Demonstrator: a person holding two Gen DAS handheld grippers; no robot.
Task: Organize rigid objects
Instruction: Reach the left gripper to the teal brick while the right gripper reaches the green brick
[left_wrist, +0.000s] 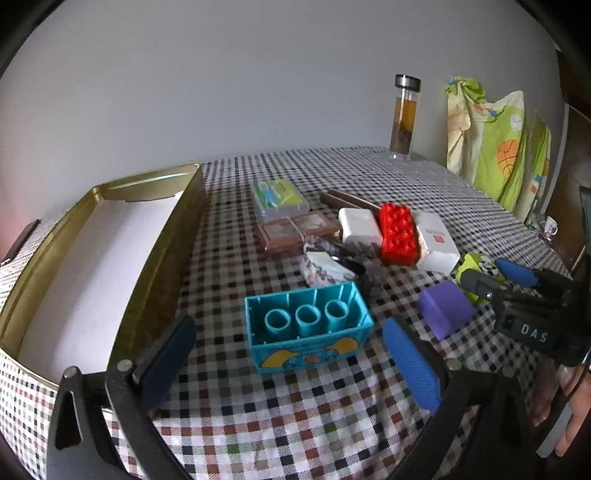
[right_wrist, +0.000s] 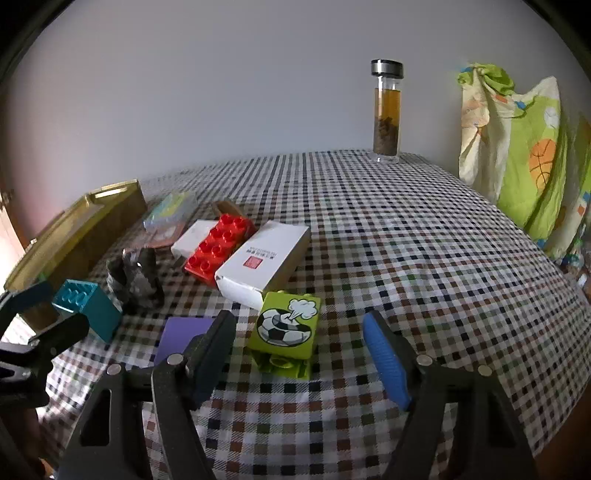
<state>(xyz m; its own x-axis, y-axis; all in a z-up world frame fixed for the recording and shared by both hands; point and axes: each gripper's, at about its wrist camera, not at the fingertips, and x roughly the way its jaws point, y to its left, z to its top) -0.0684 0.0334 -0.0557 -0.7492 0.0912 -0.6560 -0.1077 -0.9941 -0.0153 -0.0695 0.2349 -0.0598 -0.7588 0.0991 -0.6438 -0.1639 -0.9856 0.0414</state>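
One "DAS"-lettered right gripper (left_wrist: 498, 275)

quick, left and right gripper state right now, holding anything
left gripper: open, holding nothing, teal block just ahead
right gripper: open, holding nothing, green football block between its fingers

Both fisheye cameras looked forward and downward, close over the checked counter (left_wrist: 295, 406). The left view faced the teal brick (left_wrist: 306, 326) and gold tin (left_wrist: 162, 258); the right faced the green brick (right_wrist: 286, 325). Both shared the red brick (left_wrist: 398, 232) and bottle (right_wrist: 386, 110).
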